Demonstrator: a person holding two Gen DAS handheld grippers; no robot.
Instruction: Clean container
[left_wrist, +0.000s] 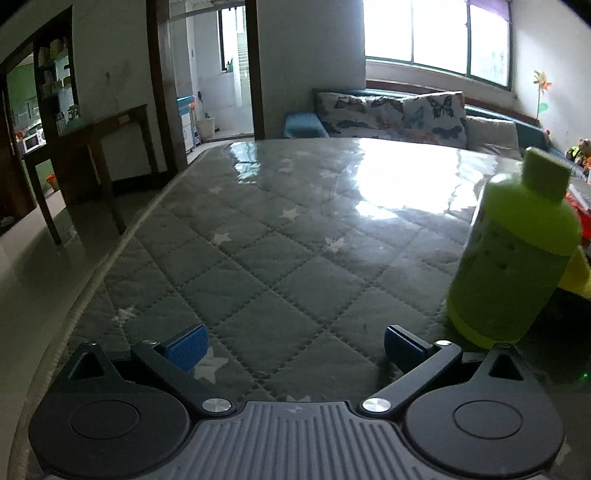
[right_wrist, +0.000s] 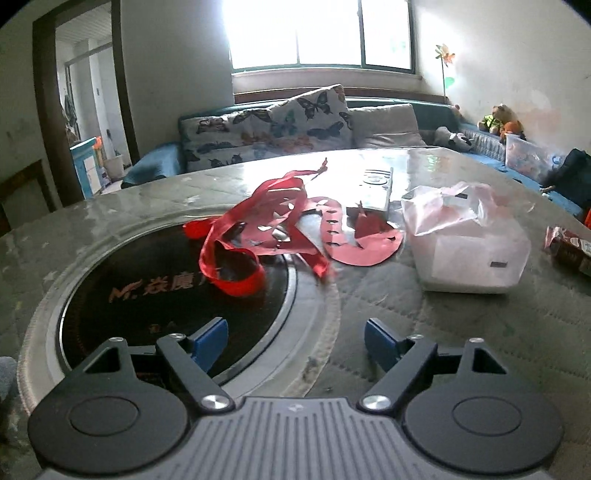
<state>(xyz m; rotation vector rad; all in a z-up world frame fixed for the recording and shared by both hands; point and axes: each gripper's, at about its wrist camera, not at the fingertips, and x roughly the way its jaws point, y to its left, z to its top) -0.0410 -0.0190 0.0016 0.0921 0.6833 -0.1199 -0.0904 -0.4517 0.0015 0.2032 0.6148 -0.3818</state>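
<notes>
A lime-green bottle-shaped container with a square cap stands upright on the quilted table cover at the right of the left wrist view. My left gripper is open and empty, low over the table, with the container just ahead and right of its right finger. My right gripper is open and empty above the edge of a round black hotplate set in the table. The green container is not in the right wrist view.
Red cut-paper strips lie across the hotplate and table. A white box in a plastic bag, a remote control and a red packet lie at the right. A sofa with butterfly cushions stands behind the table.
</notes>
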